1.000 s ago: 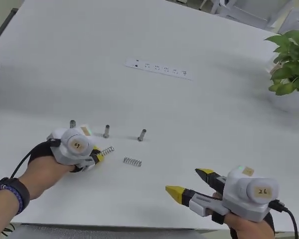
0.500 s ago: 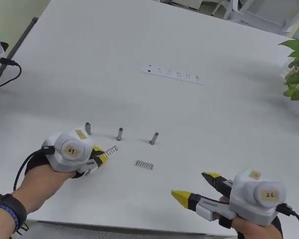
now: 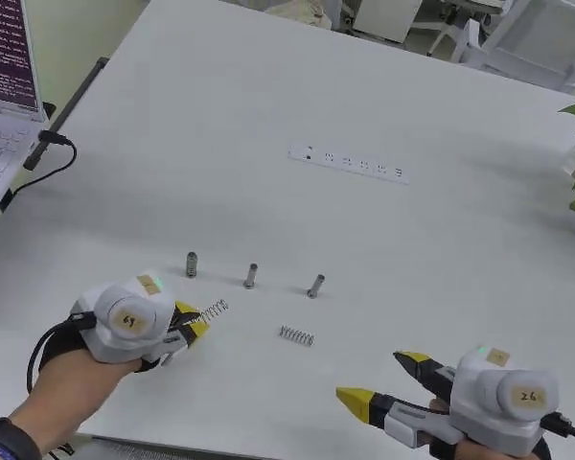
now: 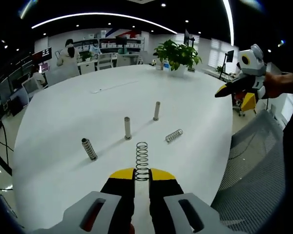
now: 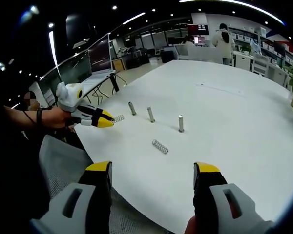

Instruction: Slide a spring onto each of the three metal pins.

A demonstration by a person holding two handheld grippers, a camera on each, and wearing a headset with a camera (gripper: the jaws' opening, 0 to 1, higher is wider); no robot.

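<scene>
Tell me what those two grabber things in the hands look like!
Both are rounded white-and-grey shells with yellow-tipped jaws. The left gripper and the right gripper each wear a round tan sticker with a handwritten number; the right one's reads 26. A black cable trails from each, and a small green light glows on top.

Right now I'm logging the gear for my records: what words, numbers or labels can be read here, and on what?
"26": round sticker on the right claw.
Two digits, too blurred to be sure: round label on the left claw, which holds a spring.
Lines of text on the laptop screen: too small to read.
Marks on the power strip: too small to read.
</scene>
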